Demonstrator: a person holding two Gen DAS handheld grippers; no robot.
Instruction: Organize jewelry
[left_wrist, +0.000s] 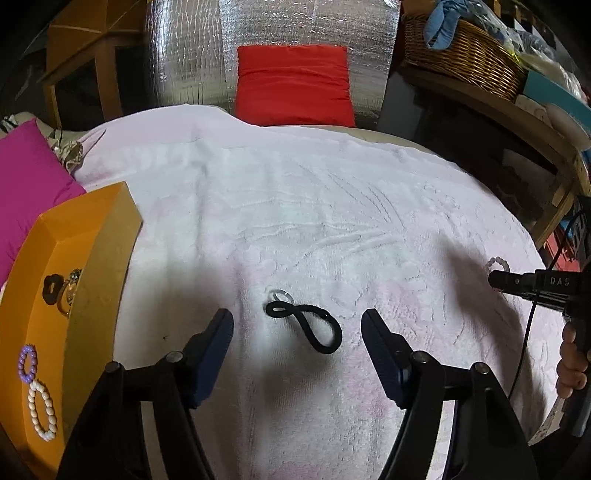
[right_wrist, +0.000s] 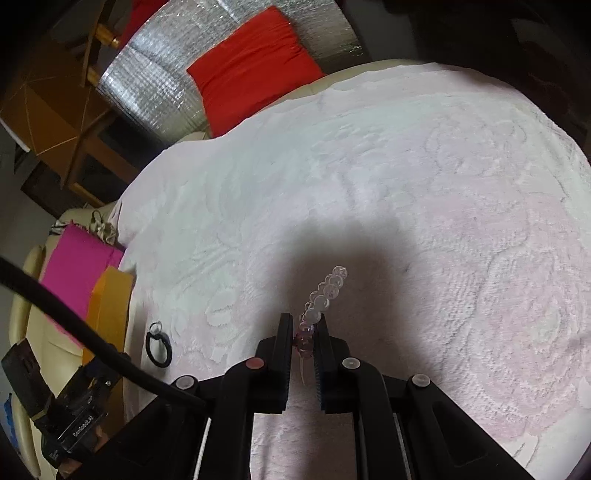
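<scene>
**Clear bead bracelet gripped on the right; hair tie between open left jaws**

We take the orange box (left_wrist: 55, 295) as our landmark; it sits at the left edge of the white towel (left_wrist: 295, 206).

Right gripper (right_wrist: 304, 332): we see the jaws nearly closed, pinching a clear bead bracelet (right_wrist: 325, 291). The bead string sticks out past the fingertips, over the towel, well to the right of the box. In the left wrist view the same beads (left_wrist: 496, 264) show just past the gripper tip, far right of the box.

Left gripper (left_wrist: 297, 325): we note the jaws standing wide apart and holding nothing. A black hair tie (left_wrist: 306, 325), twisted into a figure eight, lies on the towel between them, touching neither pad. A small clear ring (left_wrist: 280, 295) lies at the tie's far end, touching it. Both are right of the box, near it.

Inside the box we record a purple bead bracelet (left_wrist: 27, 363), a white pearl bracelet (left_wrist: 42, 413) just beside it, and a black flower-shaped piece (left_wrist: 53, 288) next to a metallic item too small to identify.

A red cushion (left_wrist: 293, 85) lies beyond the towel, and a magenta cushion (left_wrist: 26, 184) behind the box.
</scene>
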